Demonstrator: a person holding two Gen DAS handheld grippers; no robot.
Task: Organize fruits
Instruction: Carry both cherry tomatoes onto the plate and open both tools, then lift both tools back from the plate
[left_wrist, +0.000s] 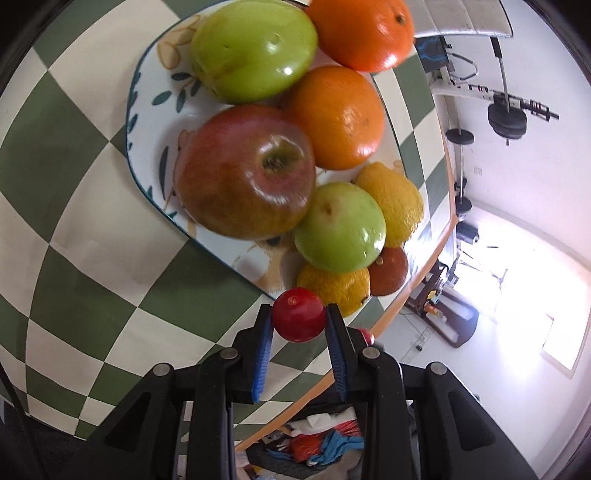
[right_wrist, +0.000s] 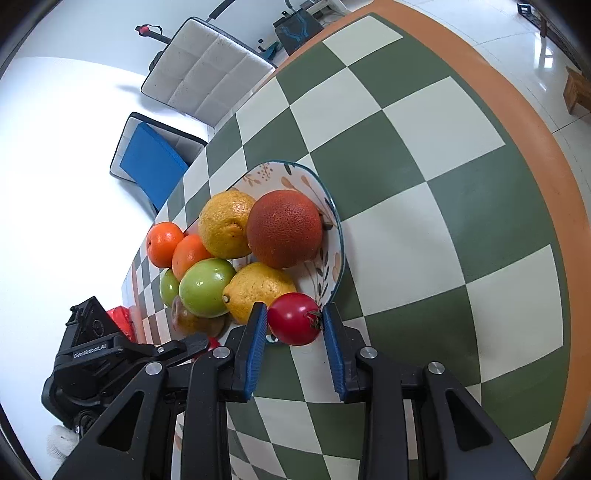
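Over on the left, the left gripper has its blue ribbed fingers clamped on a small glossy red cherry tomato, holding it just at the near rim of the white leaf-painted ceramic plate. That plate sits on the green-and-cream checkered table and it is crowded: a big red-green apple in the middle, a large green apple beyond it, two smooth oranges towards the far side, a smaller green apple pressed against a yellow lemon, and a second yellow fruit right behind the tomato, beside a dark reddish-orange one. Moving across to the right, the right gripper grips a rounder red tomato with a dried dark calyx, its blue fingers pressing on both sides, right at the plate's edge next to a lemon. From this side a rough red-orange citrus fruit and a yellow-orange one stand tallest, and the left gripper's black body shows at lower left with a white-gloved hand beneath it.
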